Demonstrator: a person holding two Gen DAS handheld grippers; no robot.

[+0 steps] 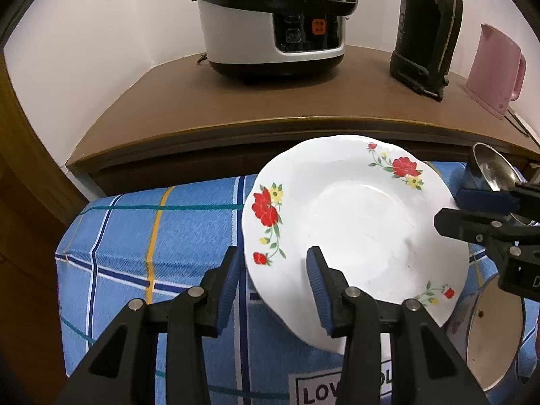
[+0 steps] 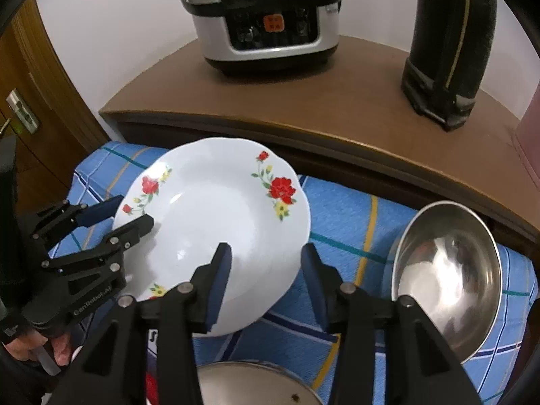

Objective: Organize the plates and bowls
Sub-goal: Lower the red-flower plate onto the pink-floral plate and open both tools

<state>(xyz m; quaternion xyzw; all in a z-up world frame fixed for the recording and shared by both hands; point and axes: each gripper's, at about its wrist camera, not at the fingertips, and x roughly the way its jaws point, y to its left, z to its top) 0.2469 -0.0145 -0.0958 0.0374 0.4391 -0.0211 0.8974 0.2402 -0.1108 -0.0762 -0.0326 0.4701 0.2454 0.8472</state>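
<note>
A white plate with red flowers (image 1: 354,233) is tilted above the blue checked cloth; it also shows in the right wrist view (image 2: 216,233). My left gripper (image 1: 273,266) straddles its near-left rim, one finger above and one below, jaws wide apart. My right gripper (image 2: 266,263) straddles the opposite rim, also wide apart; in the left wrist view it shows at the right (image 1: 452,209). A steel bowl (image 2: 445,280) leans on the cloth at the right. Part of a cream enamel bowl (image 2: 256,388) lies at the bottom edge.
A brown cabinet top (image 1: 270,101) behind the cloth carries a rice cooker (image 1: 273,23), a black flask (image 1: 428,30) and a pink kettle (image 1: 496,71). A wooden door (image 2: 30,128) stands at the left. The blue cloth (image 1: 152,236) covers the work surface.
</note>
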